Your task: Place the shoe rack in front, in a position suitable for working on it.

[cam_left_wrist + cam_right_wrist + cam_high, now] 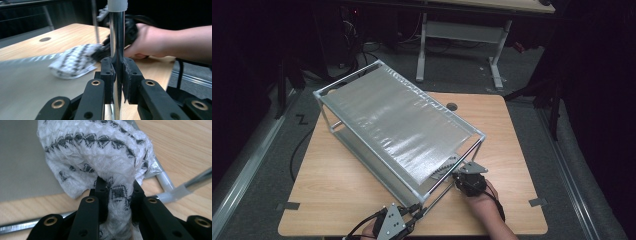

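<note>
Left gripper (pixel 117 75) was clamped on the chrome upright post (pixel 117 37) at the near corner of the two-tier rack (pixel 399 122). Right gripper (pixel 117 192) was pinched shut on a bunched white-and-black patterned knit cloth (pixel 100 150), which lay on the grey lower shelf (pixel 22 165) at the rack's open end, on the wooden table (pixel 502 125).

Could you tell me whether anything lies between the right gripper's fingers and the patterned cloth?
Nothing visible does: the right gripper is shut on the cloth, with a fold pinched directly between its fingers. The left gripper clamps the rack's metal post apart from it.
</note>
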{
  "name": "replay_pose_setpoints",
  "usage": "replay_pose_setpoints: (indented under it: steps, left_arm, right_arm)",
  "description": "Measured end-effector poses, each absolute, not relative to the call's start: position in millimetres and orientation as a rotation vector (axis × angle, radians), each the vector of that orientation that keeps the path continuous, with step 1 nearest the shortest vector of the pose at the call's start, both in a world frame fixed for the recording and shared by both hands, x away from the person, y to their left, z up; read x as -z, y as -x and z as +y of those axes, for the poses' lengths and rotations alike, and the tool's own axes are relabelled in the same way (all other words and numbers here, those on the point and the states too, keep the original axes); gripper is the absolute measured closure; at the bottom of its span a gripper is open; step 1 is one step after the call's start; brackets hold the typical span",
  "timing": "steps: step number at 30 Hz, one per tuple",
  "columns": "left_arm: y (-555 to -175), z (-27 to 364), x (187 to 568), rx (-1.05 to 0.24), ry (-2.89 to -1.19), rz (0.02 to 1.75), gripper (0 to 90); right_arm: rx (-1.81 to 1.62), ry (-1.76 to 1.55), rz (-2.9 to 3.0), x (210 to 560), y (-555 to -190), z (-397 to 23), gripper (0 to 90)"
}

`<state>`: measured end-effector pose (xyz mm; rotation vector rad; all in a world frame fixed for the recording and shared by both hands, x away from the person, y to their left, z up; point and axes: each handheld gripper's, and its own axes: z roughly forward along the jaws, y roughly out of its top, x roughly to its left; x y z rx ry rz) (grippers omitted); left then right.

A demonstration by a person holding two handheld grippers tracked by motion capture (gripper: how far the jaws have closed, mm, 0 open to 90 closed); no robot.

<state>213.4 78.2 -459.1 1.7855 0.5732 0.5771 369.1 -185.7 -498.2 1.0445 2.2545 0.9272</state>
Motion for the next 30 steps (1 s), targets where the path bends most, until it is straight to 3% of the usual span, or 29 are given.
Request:
replay_pose_setpoints:
  steps: [5, 10, 17, 19, 22, 25, 28, 30]
  left_arm:
    - [-215.3, 85.4, 458.9, -0.602, -1.776, 0.615, 79.9]
    - [-218.5, 86.1, 461.1, -0.603, -1.760, 0.601, 79.8]
    - [-223.8, 81.9, 462.2, -0.613, -1.755, 0.594, 79.6]
    - [-224.3, 81.5, 462.3, -0.611, -1.755, 0.593, 79.6]
    - [-225.3, 80.1, 462.5, -0.607, -1.751, 0.592, 79.6]
    - [-225.3, 79.5, 462.8, -0.608, -1.749, 0.592, 79.6]
    - [-225.2, 79.5, 463.1, -0.604, -1.745, 0.597, 79.7]
    - [-224.9, 79.4, 463.0, -0.606, -1.745, 0.599, 79.7]
  right_arm:
    - [-0.974, -1.060, 2.192, 492.6, -356.2, -194.8, 75.5]
    - [-1.126, -0.968, 2.221, 475.0, -310.4, -191.1, 74.9]
    - [-1.145, -0.897, 2.389, 486.9, -274.9, -173.9, 74.1]
    - [-1.150, -0.897, 2.453, 491.3, -271.7, -169.2, 69.5]
    - [-1.169, -0.898, 2.465, 494.5, -270.3, -165.2, 51.0]
    - [-1.208, -0.890, 2.412, 489.6, -271.0, -165.6, 41.8]
    - [-1.230, -0.858, 2.371, 487.4, -273.1, -163.0, 43.4]
    - [-1.217, -0.852, 2.390, 491.3, -277.3, -157.8, 50.9]
